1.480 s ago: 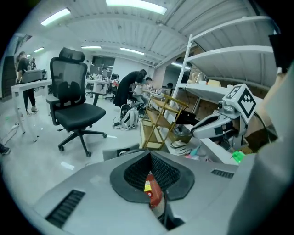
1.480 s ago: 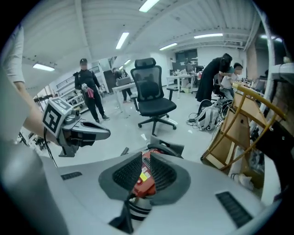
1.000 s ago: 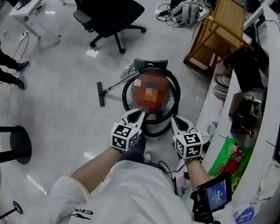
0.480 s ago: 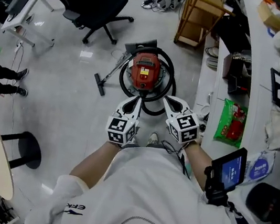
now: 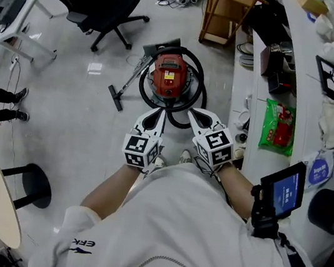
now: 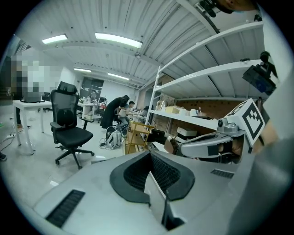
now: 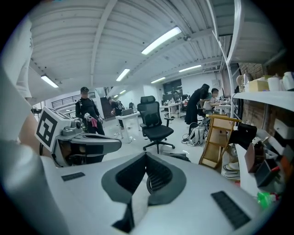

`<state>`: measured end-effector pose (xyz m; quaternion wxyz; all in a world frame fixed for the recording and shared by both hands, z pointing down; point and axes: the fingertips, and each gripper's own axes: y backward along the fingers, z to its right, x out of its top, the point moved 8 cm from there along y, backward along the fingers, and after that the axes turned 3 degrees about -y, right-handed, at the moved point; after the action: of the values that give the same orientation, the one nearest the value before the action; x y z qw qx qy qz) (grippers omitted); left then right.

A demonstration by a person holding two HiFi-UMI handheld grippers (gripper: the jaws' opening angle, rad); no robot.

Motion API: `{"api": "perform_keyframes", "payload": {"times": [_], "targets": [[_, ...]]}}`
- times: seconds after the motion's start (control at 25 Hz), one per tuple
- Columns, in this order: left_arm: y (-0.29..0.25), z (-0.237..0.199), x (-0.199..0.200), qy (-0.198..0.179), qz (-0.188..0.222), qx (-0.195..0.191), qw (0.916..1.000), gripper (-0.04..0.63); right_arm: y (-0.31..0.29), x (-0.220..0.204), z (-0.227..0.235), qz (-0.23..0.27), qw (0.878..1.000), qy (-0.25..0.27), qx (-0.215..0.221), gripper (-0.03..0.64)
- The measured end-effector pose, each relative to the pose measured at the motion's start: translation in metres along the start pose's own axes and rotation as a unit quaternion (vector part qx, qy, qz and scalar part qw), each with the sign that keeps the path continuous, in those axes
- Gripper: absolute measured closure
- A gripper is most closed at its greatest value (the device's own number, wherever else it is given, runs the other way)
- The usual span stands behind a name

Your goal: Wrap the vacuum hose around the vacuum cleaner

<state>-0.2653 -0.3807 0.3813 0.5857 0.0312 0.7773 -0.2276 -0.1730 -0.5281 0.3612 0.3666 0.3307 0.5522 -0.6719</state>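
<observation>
I hold both tools side by side in front of me. My left tool [image 5: 159, 112] has its jaws pressed together with nothing between them. My right tool [image 5: 191, 111] is the same, closed and empty. In each gripper view, the other tool shows just beside it.

The red vacuum cleaner [image 5: 168, 78] sits on the floor just beyond the two tool tips, roughly centred between them. The black vacuum hose [image 5: 141, 87] loops round its body, and the near curve of the loop lies right at my tool tips. I cannot tell whether either tip touches it. The wand's floor nozzle [image 5: 114, 97] lies left of my left tool. A black office chair [image 5: 106, 5] stands further ahead and left. The bench [image 5: 307, 90], carrying a green packet [image 5: 279, 126], runs along to the right of my right tool.
</observation>
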Motion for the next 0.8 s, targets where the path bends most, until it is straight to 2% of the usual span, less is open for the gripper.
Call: {"api": "perform_keyframes", "payload": {"times": [0.32, 0.8], "targets": [[0.01, -0.015, 0.001, -0.001, 0.006, 0.0, 1.0, 0.592, -0.002, 0.004, -0.016, -0.003, 1.0, 0.017, -0.011, 0.615], [0.02, -0.019, -0.003, 0.003, 0.003, -0.006, 1.0, 0.592, -0.007, 0.003, -0.029, -0.004, 1.0, 0.016, -0.015, 0.615]]}}
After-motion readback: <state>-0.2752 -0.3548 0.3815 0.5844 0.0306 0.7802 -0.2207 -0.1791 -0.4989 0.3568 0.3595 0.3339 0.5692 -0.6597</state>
